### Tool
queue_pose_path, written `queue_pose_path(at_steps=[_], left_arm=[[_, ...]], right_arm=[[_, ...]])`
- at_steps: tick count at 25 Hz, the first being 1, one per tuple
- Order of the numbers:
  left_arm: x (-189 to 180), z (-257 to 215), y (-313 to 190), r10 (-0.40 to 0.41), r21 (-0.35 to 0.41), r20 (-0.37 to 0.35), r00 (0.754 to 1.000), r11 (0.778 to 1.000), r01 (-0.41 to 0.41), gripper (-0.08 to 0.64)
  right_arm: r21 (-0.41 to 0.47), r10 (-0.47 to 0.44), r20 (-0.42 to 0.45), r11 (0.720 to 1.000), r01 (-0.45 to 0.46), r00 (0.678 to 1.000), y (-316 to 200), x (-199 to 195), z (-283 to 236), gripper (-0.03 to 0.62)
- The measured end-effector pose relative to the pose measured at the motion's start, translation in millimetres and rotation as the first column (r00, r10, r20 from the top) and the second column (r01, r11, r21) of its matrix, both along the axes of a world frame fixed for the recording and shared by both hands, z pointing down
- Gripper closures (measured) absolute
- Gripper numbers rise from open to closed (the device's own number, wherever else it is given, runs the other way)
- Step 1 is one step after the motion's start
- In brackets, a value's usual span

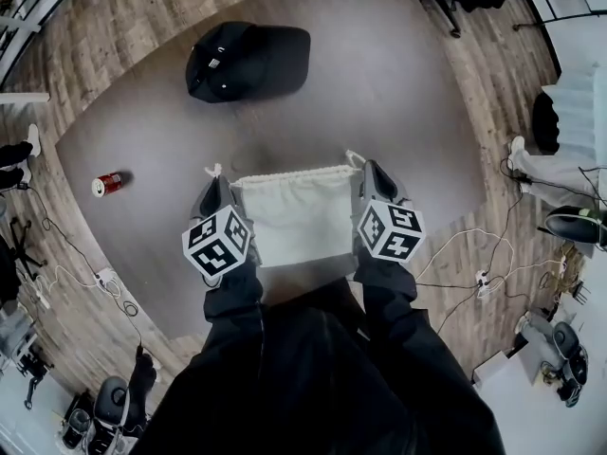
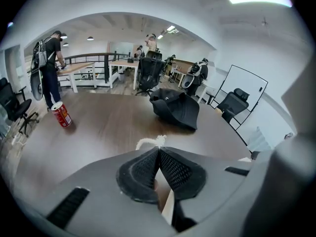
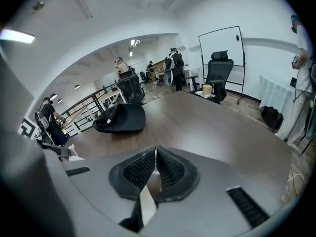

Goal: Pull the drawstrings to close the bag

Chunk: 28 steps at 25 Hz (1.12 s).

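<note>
A white drawstring bag [image 1: 296, 218] lies flat on the brown table [image 1: 379, 83], its gathered mouth toward the far side. My left gripper [image 1: 215, 184] sits at the bag's upper left corner, shut on the left drawstring. That cord's knotted end [image 2: 151, 142] sticks out just past the closed tips [image 2: 159, 150]. My right gripper [image 1: 371, 169] is at the upper right corner, where the right drawstring loop [image 1: 356, 157] shows at its tips. Its jaws [image 3: 156, 149] are pressed together, with a white strip [image 3: 146, 201] in the gap behind the pads.
A black cap [image 1: 247, 60] lies on the far side of the table, beyond the bag. A red can [image 1: 107, 184] stands near the left edge. Office chairs, desks and people stand around the room, and cables run across the floor.
</note>
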State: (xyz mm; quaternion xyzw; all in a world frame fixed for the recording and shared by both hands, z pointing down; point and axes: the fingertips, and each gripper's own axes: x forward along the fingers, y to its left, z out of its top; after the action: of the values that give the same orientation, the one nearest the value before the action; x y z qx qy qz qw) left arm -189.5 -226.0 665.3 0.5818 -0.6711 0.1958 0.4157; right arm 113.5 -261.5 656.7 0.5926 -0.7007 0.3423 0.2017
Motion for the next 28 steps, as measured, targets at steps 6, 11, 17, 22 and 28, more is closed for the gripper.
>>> queue_pose_path(at_steps=[6, 11, 17, 22, 28], left_arm=[[-20.6, -24.5, 12.6, -0.052, 0.037, 0.028, 0.998, 0.998, 0.051, 0.528], [-38.5, -42.9, 21.8, -0.091, 0.069, 0.043, 0.995, 0.994, 0.088, 0.528], [-50.6, -58.4, 38.4, -0.126, 0.094, 0.052, 0.991, 0.988, 0.121, 0.528], [-54.1, -68.9, 51.5, -0.138, 0.122, 0.051, 0.989, 0.984, 0.131, 0.528], [-54.7, -103.1, 60.0, -0.113, 0.195, 0.048, 0.992, 0.976, 0.101, 0.528]], right_arm=[[0.033, 0.042, -0.033, 0.999, -0.041, 0.999, 11.9, 27.8, -21.6, 0.566], [0.055, 0.064, -0.058, 0.997, -0.061, 0.996, 23.0, 49.6, -34.8, 0.566], [0.081, 0.080, -0.080, 0.994, -0.073, 0.994, 36.2, 62.3, -49.6, 0.566], [0.111, 0.076, -0.107, 0.992, -0.064, 0.991, 49.0, 68.9, -60.8, 0.566], [0.198, 0.073, -0.148, 0.979, -0.043, 0.986, 55.5, 74.2, -99.9, 0.566]])
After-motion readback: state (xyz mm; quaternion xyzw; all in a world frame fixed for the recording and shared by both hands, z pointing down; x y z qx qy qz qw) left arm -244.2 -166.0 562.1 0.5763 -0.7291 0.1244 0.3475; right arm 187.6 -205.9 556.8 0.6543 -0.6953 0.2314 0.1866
